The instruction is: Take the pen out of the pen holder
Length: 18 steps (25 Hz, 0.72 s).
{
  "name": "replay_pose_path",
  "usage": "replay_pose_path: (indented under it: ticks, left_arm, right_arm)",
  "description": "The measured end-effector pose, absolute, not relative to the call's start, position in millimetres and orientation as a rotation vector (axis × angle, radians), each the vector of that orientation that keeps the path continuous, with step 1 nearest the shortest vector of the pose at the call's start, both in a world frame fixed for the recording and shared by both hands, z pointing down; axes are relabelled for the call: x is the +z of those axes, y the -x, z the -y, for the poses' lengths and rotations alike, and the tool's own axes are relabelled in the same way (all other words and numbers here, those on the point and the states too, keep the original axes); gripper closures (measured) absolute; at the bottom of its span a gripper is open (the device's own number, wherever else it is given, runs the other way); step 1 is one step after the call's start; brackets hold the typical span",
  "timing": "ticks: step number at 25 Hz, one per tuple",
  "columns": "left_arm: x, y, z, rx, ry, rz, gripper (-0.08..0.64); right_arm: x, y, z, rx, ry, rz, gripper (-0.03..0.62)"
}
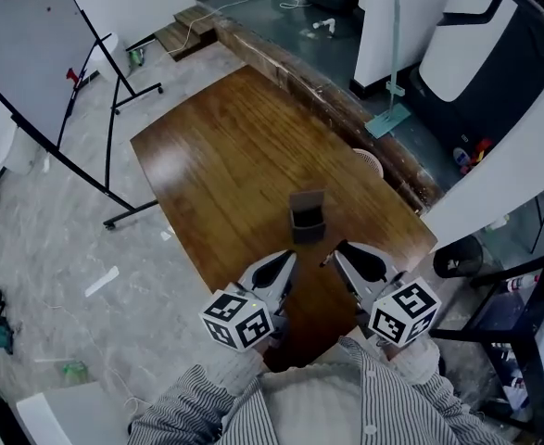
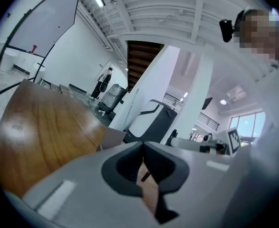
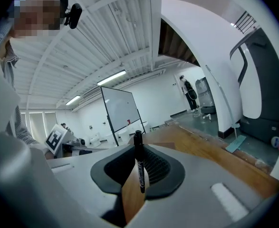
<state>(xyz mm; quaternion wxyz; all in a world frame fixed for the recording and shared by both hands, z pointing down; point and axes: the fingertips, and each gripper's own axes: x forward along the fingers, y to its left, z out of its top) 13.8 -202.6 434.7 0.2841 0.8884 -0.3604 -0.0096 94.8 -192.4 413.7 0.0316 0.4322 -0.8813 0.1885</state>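
A dark, open-topped pen holder [image 1: 307, 219] stands on the wooden table [image 1: 225, 146], just beyond both grippers. My right gripper [image 1: 339, 250] is shut on a black pen [image 3: 139, 165], which stands upright between its jaws with the cap above them; in the head view the pen [image 1: 328, 260] shows as a short dark stub at the tip, clear of the holder. The left gripper [image 1: 288, 257] hovers beside it with its jaws [image 2: 142, 145] meeting at the tips and nothing held. In the left gripper view the holder [image 2: 111, 137] sits just past the jaws.
A whiteboard on a wheeled stand [image 1: 31, 54] is left of the table. A raised wooden kerb [image 1: 346, 109] runs along the table's far right side, with a treadmill [image 1: 494, 54] beyond. A black bin [image 1: 457, 256] sits at the right. My striped shirt [image 1: 327, 406] fills the bottom.
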Motion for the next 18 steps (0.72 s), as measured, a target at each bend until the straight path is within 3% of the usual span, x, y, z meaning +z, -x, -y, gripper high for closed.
replay_pose_path:
  ticks: [18]
  left_arm:
    - [439, -28, 194, 0.044, -2.417, 0.885, 0.552]
  right_arm:
    - [430, -90, 177, 0.627, -1.319, 2.689, 0.541]
